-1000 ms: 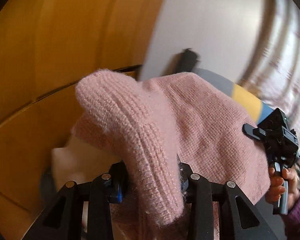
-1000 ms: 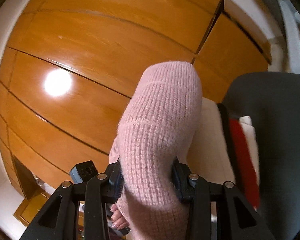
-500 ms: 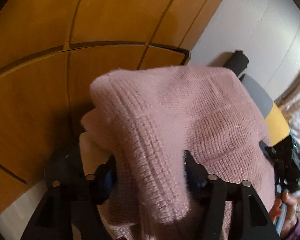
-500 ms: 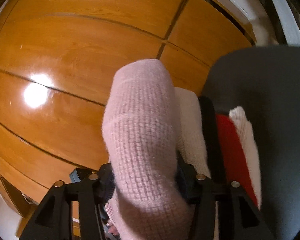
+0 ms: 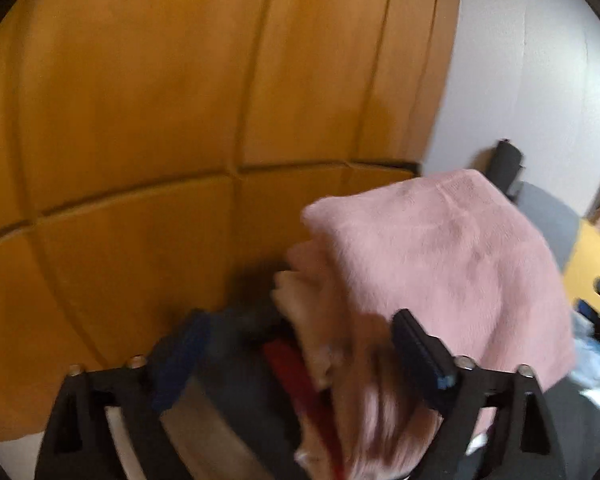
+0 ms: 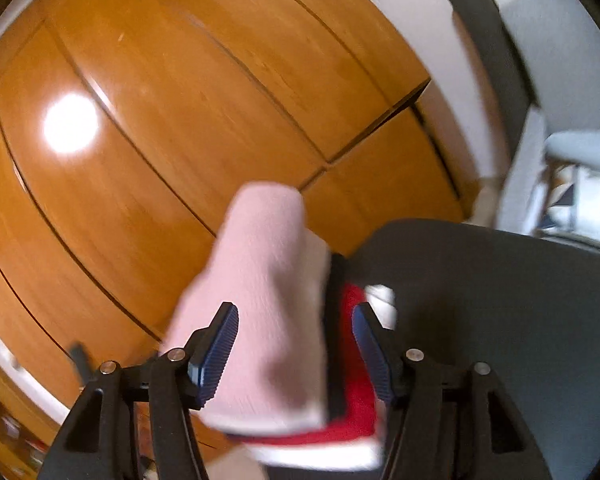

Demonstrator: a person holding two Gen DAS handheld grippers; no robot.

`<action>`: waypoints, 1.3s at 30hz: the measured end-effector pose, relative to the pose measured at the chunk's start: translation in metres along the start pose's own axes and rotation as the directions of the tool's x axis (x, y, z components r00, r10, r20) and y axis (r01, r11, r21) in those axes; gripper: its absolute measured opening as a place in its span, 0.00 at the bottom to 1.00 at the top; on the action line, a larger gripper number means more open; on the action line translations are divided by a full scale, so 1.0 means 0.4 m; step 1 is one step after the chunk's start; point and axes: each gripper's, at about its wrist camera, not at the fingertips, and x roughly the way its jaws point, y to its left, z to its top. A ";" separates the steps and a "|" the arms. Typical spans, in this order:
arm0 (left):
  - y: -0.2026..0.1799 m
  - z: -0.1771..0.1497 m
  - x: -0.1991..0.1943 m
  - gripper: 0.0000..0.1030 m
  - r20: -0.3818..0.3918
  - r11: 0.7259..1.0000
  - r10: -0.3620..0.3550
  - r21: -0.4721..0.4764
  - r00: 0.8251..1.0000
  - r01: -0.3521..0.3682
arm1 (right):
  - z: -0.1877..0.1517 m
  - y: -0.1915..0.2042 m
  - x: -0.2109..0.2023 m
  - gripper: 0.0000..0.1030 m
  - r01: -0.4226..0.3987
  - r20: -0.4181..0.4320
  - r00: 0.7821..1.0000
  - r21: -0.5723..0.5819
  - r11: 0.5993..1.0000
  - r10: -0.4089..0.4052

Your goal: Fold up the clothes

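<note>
The pink sweater (image 6: pixel 260 300) is seen folded, laid on top of a stack of folded clothes (image 6: pixel 352 360) on the grey chair (image 6: pixel 500 320), in front of the wooden cupboard (image 6: pixel 180 120). The jaws of the right gripper (image 6: pixel 294 348) are spread wide, and nothing is held. The jaws of the left gripper (image 5: pixel 300 360) are wide too, and the sweater (image 5: pixel 440 264) is not squeezed. The putting-down step seems done. Next, the 2 grippers could be pulled back gently so the stack is not knocked.
</note>
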 end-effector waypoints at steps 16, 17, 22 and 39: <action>-0.208 -0.357 -0.105 0.99 -0.040 0.974 0.184 0.138 0.982 -0.178 | -0.480 0.150 0.035 0.80 0.399 0.118 0.917 -0.328 0.856 -0.382; -0.202 -0.359 -0.107 0.99 -0.043 0.975 0.194 0.117 0.980 -0.188 | -0.484 0.163 0.028 0.80 0.408 0.134 0.913 -0.344 0.846 -0.385; -0.143 -0.393 -0.125 0.99 -0.087 0.973 0.227 -0.031 0.970 -0.231 | -0.531 0.202 0.025 0.80 0.463 0.263 0.885 -0.419 0.781 -0.384; -0.199 -0.432 -0.133 0.99 -0.108 0.972 0.231 0.070 0.967 -0.224 | -0.558 0.220 0.060 0.81 0.499 0.331 0.862 -0.416 0.761 -0.384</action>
